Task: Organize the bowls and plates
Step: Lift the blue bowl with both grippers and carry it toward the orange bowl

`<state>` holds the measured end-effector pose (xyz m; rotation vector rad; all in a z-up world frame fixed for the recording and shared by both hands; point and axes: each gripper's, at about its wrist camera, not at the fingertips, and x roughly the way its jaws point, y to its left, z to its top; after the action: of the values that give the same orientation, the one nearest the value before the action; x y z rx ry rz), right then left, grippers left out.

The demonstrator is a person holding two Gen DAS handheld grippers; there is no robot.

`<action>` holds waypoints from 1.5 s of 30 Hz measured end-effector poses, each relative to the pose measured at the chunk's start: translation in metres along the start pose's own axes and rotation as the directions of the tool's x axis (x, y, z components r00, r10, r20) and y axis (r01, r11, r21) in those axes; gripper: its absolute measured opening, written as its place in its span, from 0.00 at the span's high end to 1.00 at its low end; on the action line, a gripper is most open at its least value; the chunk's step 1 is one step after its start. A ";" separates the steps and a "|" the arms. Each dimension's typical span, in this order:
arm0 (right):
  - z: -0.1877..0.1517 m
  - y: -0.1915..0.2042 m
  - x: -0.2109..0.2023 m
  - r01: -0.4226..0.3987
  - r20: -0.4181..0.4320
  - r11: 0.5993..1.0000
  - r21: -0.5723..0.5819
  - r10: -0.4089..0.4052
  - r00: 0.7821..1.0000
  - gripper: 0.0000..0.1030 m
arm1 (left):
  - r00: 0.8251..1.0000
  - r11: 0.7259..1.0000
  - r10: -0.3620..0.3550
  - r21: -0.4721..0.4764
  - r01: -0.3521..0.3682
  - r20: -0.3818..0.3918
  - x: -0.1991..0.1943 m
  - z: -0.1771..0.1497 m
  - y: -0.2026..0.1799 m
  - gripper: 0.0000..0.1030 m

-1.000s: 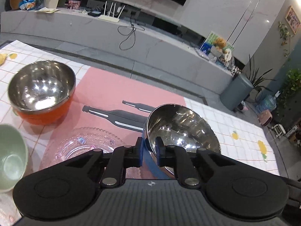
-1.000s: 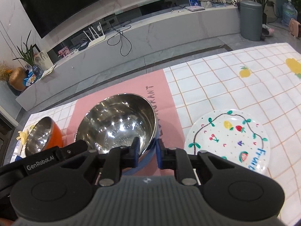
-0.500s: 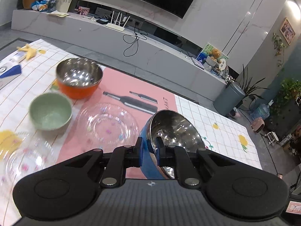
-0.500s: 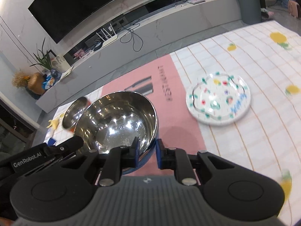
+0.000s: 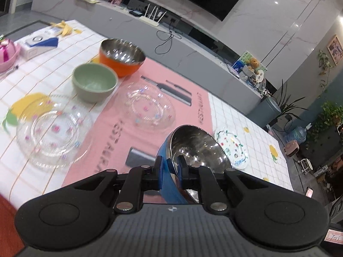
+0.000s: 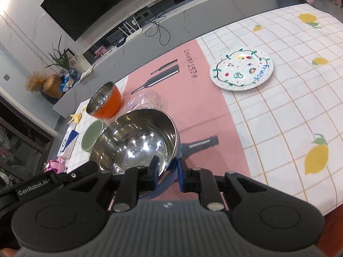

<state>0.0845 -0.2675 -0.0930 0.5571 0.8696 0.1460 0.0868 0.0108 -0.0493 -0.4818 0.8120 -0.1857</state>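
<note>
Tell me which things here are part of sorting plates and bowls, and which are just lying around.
Part of the job: blue bowl, orange bowl, green bowl, two glass plates, fruit plate.
Lying around: pink pot, box.

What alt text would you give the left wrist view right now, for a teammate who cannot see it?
The left gripper is shut on the rim of a blue steel bowl, held tilted above the pink mat. Beyond lie two clear glass plates, a green bowl, an orange steel bowl and, right, a fruit-painted plate.
</note>
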 end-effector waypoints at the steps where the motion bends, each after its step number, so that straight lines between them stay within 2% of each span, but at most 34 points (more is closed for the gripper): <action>1: -0.002 0.001 0.000 0.002 -0.001 1.000 -0.008 -0.002 1.000 0.84 | 1.000 1.000 0.005 -0.008 -0.005 -0.005 0.001 -0.002 0.003 0.86; 15: -0.020 0.002 0.023 0.036 -0.066 0.998 -0.048 -0.040 0.997 0.84 | 0.998 0.998 0.042 -0.038 -0.044 -0.052 0.011 -0.025 0.029 0.86; 24: -0.024 0.005 0.025 0.051 -0.082 0.996 -0.067 -0.056 0.995 0.84 | 0.996 0.998 0.063 -0.016 -0.064 -0.069 0.011 -0.031 0.033 0.86; 31: -0.026 0.004 0.027 0.041 -0.104 0.997 -0.058 -0.047 0.994 0.80 | 0.994 0.998 0.063 -0.024 -0.066 -0.092 0.011 -0.031 0.036 0.84; 34: -0.025 0.008 0.022 0.047 -0.083 0.996 -0.079 -0.054 0.995 0.65 | 0.995 0.998 0.060 -0.017 -0.062 -0.078 0.007 -0.027 0.034 0.74; 36: -0.022 0.010 0.017 0.048 -0.060 0.994 -0.095 -0.054 0.997 0.64 | 0.997 0.998 0.062 -0.008 -0.063 -0.052 0.001 -0.023 0.034 0.69; 38: -0.017 0.013 0.012 0.047 -0.041 0.993 -0.110 -0.052 0.998 0.57 | 0.997 0.997 0.072 0.006 -0.072 -0.016 -0.005 -0.016 0.032 0.65; 43: -0.002 0.027 0.003 0.053 0.006 0.983 -0.179 -0.052 0.999 0.40 | 0.995 0.994 0.078 0.066 -0.083 0.069 -0.020 0.009 0.026 0.65; 45: 0.006 0.033 0.005 0.054 0.011 0.978 -0.201 -0.053 0.999 0.38 | 0.992 0.990 0.088 0.103 -0.098 0.095 -0.023 0.022 0.022 0.65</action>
<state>0.0954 -0.2398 -0.0760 0.3446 0.8524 0.1807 0.0870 0.0456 -0.0317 -0.3478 0.7303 -0.1197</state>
